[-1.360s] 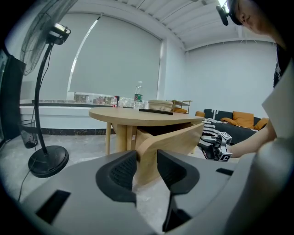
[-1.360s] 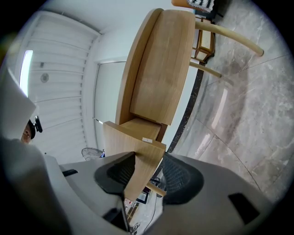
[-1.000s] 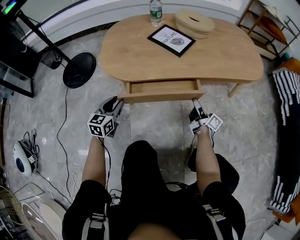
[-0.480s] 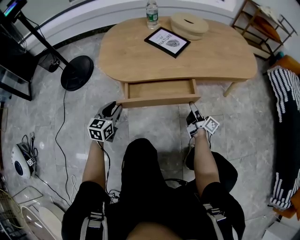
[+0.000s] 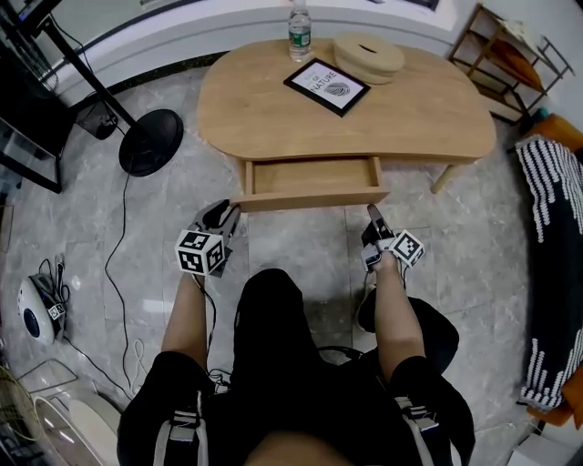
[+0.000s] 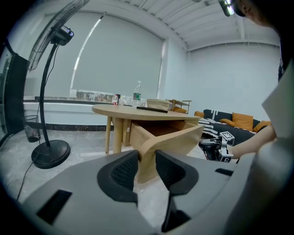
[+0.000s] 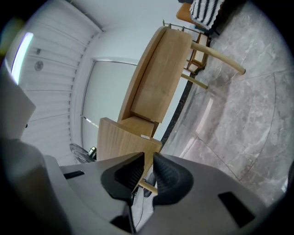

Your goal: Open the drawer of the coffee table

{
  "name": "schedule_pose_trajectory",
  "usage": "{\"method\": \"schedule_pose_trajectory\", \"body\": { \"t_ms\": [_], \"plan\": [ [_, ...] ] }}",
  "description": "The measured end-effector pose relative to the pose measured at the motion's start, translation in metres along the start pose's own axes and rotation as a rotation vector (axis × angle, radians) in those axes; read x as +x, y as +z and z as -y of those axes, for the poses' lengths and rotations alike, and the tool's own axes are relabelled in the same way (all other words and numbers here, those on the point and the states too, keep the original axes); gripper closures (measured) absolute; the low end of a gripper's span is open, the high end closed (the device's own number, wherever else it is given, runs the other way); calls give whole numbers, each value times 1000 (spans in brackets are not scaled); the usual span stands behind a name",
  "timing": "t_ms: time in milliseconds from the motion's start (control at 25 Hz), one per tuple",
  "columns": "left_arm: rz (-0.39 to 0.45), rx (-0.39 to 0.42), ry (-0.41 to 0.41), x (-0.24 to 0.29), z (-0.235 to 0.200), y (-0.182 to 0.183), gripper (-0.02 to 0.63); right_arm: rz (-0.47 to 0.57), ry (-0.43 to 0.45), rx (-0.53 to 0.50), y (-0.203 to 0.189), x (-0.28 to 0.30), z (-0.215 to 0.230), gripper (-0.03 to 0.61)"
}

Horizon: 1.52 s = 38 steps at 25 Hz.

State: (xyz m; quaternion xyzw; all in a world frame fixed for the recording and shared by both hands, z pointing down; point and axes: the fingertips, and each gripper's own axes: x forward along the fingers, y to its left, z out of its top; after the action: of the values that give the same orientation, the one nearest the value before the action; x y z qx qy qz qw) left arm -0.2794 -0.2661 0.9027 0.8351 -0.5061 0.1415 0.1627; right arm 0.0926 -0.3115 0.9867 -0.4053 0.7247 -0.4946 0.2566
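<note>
The light wooden coffee table (image 5: 273,118) has its drawer (image 5: 314,195) pulled out toward me, its inside bare. My left gripper (image 5: 221,217) hangs just short of the drawer front's left end, jaws open with nothing between them. In the left gripper view the drawer (image 6: 170,142) stands beyond the left gripper (image 6: 146,158). My right gripper (image 5: 372,217) is a little in front of the drawer's right corner and apart from it. In the right gripper view the right gripper (image 7: 148,160) has its jaws closing, a narrow gap left, nothing between them, the drawer (image 7: 124,137) beyond.
On the tabletop stand a water bottle (image 5: 300,25), a framed picture (image 5: 327,86) and a round wooden box (image 5: 368,52). A floor fan's black base (image 5: 151,140) is at the table's left. A striped sofa throw (image 5: 551,237) and a shelf rack (image 5: 510,45) are on the right.
The drawer has slid a little further out. Both grippers have drawn back toward me and now stand off the drawer front's ends.
</note>
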Motion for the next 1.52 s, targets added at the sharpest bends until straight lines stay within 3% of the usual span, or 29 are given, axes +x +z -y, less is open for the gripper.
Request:
{"method": "schedule_pose_trajectory", "body": {
  "t_ms": [160,280,440,600,720,840,960,1240,1520],
  "plan": [
    [-8,21,27,-1,0,-10,476,-14,-60,-46,-4,-2,4,512],
    [11,-7,45,-2,0,-13,486,-11,-121,-93,-1,-12,10,524],
    [29,-13,76,-9,-3,-9,489,68,-244,-219,29,-28,6,542],
    [66,-12,145,-27,-12,5,506,180,-385,-415,78,-40,-26,566],
    [112,-8,211,-44,-20,31,553,220,-476,-678,101,-39,-74,566],
    [159,26,249,-55,-19,67,575,211,-435,-970,94,-21,-147,567],
    [182,44,250,-56,-4,98,589,215,-344,-1120,72,1,-216,568],
    [237,63,216,-48,57,141,592,209,-190,-1267,8,36,-311,568],
    [274,54,199,-28,87,160,593,209,-123,-1242,7,43,-323,566]
  ]
}}
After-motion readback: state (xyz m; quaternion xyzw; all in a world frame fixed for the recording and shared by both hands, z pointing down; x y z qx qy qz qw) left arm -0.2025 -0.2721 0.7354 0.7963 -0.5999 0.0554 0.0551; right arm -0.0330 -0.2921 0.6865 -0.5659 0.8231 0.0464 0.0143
